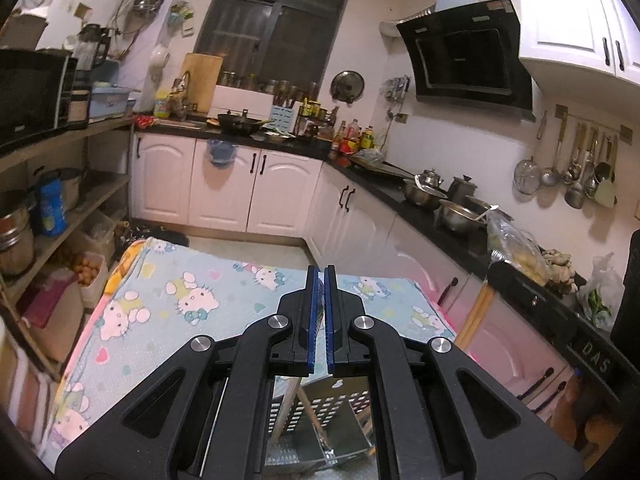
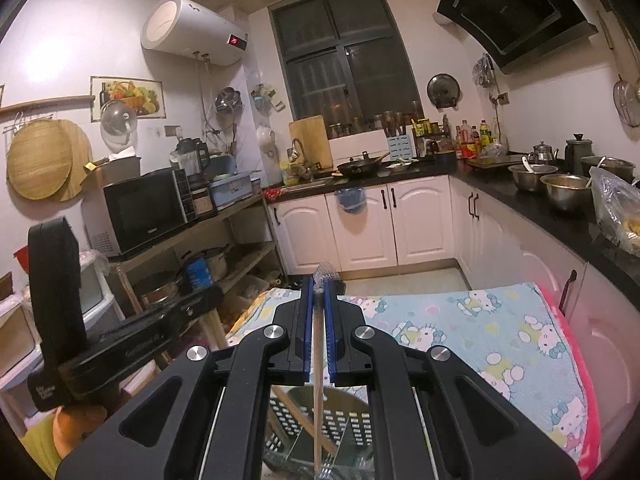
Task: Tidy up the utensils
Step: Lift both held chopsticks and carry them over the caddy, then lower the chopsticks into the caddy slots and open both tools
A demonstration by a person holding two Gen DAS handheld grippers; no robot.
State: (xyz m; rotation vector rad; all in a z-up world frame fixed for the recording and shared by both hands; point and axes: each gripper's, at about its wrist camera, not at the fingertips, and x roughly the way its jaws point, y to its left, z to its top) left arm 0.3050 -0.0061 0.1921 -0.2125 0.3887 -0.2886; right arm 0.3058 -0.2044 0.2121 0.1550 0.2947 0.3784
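Your left gripper: jaws pressed together, above the Hello Kitty cloth. Your right gripper pinches a clear utensil; perforated basket below.

The black left gripper with blue pads points out over a table with a pale blue cartoon-cat cloth. Its two jaws are closed tight, and no object can be told between them. Under the gripper, near the bottom, sits a grey basket full of little holes with a thin wooden stick in it. Far away stand white cupboards with a black counter and a black wok. On the right, shiny metal bowls rest on the counter, and metal ladles and strainers hang on the wall. On the left are wooden shelves with a black microwave on top.
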